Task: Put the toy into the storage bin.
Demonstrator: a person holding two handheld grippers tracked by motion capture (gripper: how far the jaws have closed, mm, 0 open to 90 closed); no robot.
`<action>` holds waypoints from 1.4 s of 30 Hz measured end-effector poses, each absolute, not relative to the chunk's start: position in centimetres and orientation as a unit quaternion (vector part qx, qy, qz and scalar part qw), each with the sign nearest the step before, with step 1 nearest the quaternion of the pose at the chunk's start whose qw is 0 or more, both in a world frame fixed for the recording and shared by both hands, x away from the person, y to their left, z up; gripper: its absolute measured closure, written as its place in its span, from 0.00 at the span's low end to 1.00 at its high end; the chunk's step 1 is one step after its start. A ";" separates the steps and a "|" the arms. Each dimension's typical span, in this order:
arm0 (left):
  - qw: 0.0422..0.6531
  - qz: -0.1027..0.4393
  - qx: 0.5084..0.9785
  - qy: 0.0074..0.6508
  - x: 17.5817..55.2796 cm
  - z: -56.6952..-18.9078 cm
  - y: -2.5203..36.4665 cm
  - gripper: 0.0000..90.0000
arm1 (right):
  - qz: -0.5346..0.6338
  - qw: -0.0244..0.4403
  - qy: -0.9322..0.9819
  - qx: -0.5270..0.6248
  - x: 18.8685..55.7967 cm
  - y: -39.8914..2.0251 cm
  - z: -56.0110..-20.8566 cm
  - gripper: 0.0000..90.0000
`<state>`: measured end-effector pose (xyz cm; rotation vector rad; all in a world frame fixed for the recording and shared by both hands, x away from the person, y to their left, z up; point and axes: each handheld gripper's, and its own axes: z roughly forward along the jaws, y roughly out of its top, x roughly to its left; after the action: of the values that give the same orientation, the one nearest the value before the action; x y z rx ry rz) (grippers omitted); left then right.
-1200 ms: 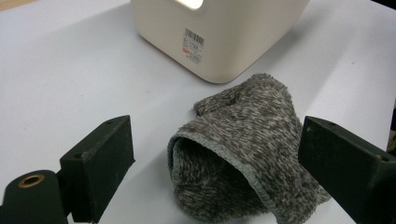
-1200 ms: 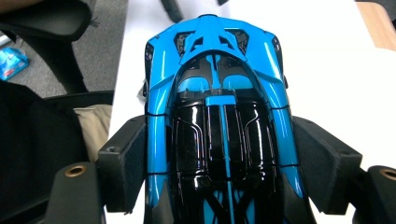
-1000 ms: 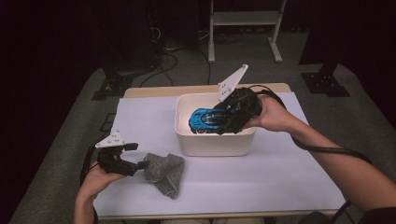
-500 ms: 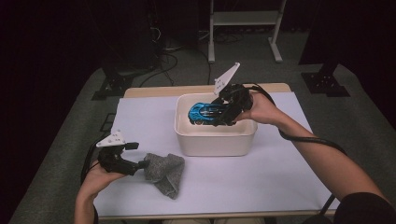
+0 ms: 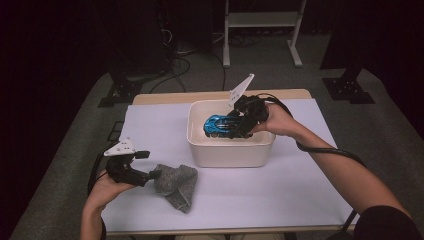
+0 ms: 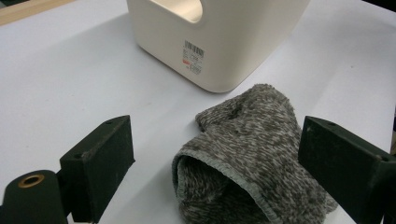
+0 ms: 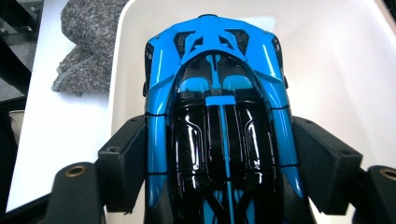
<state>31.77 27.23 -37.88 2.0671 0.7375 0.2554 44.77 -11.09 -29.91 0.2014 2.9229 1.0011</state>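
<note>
The blue and black toy sports car (image 7: pixel 217 116) sits lengthwise between the two black jaws of the right gripper (image 7: pixel 218 168), whose pads press its flanks at 9 and 3 o'clock in the right gripper view, so the tool is pinching the car. The car's far end points toward 12 o'clock there, over the pale floor of the white plastic bin (image 7: pixel 336 70). In the high view the car (image 5: pixel 219 125) hangs inside the bin (image 5: pixel 230 152), with the right gripper (image 5: pixel 239 126) coming in from 3 o'clock, held by the person's right hand (image 5: pixel 275 120).

The grey knitted cloth (image 6: pixel 245 154) lies crumpled on the white table sheet (image 6: pixel 70 79), between the spread jaws of the left gripper (image 6: pixel 215 172). The jaws stand at roughly 8 and 4 o'clock of the cloth (whether the right-hand jaw brushes the cloth cannot be told). In the high view the cloth (image 5: pixel 176 185) lies at about 7 o'clock of the bin, just beside the left gripper (image 5: pixel 152 175).

On the bin's outer wall a small white sticker (image 6: pixel 193 56) carries a barcode and some red and black print, too small to read.
</note>
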 end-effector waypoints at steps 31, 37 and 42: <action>0.456 0.103 0.830 0.304 31.8 -37.8 27.8 0.11 | 0.282 -0.021 0.958 0.045 46.7 -7.9 -33.7 0.28; 0.460 0.104 0.827 0.305 31.7 -37.8 28.1 0.11 | 0.278 -0.027 0.959 0.044 47.0 -7.4 -34.1 0.28; 0.462 0.103 0.826 0.306 31.7 -37.8 28.2 0.11 | 0.269 -0.028 0.962 0.043 47.1 -7.1 -34.4 0.28</action>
<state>31.75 28.24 -37.82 2.0315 0.7531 0.2542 47.15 -7.09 -34.39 0.1373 3.0763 0.8604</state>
